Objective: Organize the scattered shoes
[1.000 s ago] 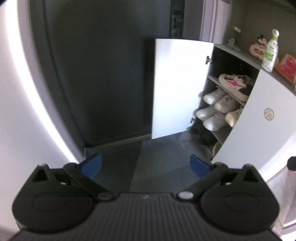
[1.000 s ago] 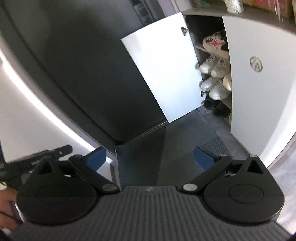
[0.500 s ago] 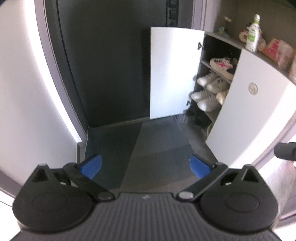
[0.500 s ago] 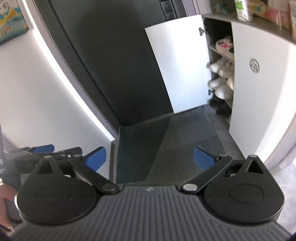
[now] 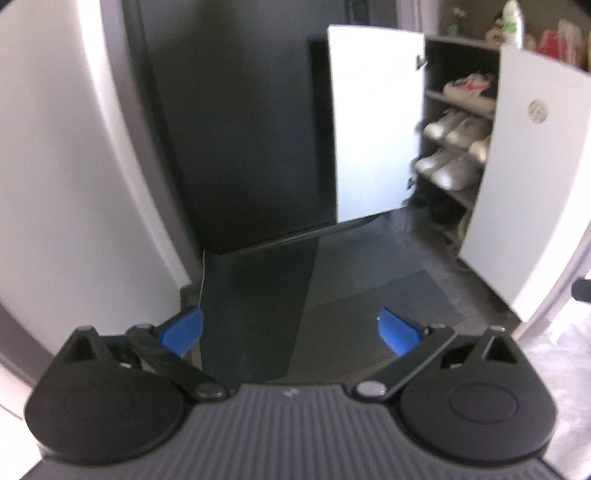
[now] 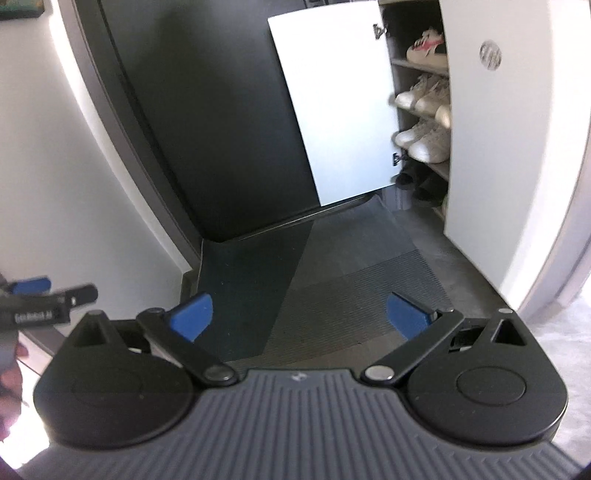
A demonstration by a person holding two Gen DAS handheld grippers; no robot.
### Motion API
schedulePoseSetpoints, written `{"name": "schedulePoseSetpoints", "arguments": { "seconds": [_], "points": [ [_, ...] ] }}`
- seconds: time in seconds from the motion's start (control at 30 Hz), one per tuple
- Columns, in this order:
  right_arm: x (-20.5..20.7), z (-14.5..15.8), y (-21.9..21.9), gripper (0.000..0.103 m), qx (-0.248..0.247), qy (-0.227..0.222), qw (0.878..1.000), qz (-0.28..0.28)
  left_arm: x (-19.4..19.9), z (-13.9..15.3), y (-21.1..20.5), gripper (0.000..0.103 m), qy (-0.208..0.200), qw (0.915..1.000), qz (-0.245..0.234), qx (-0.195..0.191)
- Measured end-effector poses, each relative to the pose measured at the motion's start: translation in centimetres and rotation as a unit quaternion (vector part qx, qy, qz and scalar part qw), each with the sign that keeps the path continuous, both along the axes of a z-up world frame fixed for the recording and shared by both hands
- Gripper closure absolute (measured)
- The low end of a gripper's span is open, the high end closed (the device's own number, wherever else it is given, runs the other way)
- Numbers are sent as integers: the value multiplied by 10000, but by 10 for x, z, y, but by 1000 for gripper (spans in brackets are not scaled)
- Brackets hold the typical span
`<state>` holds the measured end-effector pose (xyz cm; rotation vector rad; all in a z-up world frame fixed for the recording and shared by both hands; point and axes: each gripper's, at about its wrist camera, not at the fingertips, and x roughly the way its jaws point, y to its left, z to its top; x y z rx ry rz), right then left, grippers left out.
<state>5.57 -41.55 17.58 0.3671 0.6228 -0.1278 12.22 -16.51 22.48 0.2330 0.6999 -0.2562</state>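
Note:
An open shoe cabinet (image 5: 532, 155) (image 6: 509, 122) stands at the right, its white door (image 5: 373, 122) (image 6: 336, 103) swung out. On its shelves sit a white-and-pink sneaker (image 5: 467, 86) (image 6: 424, 46), pale sneakers (image 5: 454, 127) (image 6: 424, 94) on two lower shelves, and dark shoes (image 6: 421, 181) at the bottom. My left gripper (image 5: 290, 332) is open and holds nothing, well back from the cabinet. My right gripper (image 6: 299, 314) is open too, also empty. The left gripper's tip (image 6: 29, 286) shows at the left edge of the right wrist view.
A dark door (image 5: 236, 122) (image 6: 207, 110) fills the back wall. A grey ribbed doormat (image 5: 362, 302) (image 6: 351, 288) covers the floor before the cabinet. A white wall (image 5: 66, 166) stands at the left. A bottle (image 5: 513, 18) and small items rest on the cabinet top.
Both grippers have drawn back from the cabinet and door, so more floor, mat and left wall show. Both stay open and empty.

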Motion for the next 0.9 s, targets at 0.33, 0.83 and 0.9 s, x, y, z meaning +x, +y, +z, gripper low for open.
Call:
{"name": "schedulePoseSetpoints", "arguments": {
  "seconds": [0.33, 0.83, 0.9],
  "points": [
    [24, -175, 11, 0, -277, 137, 9994, 179, -12, -200, 14, 1, -407, 9958, 781, -235],
    [-42, -209, 67, 0, -95, -628, 9972, 406, -114, -220, 66, 0, -224, 9967, 616, -477],
    [-53, -206, 73, 0, -138, -569, 9976, 382, -125, -218, 76, 0, -50, 9966, 673, -479]
  ]
}}
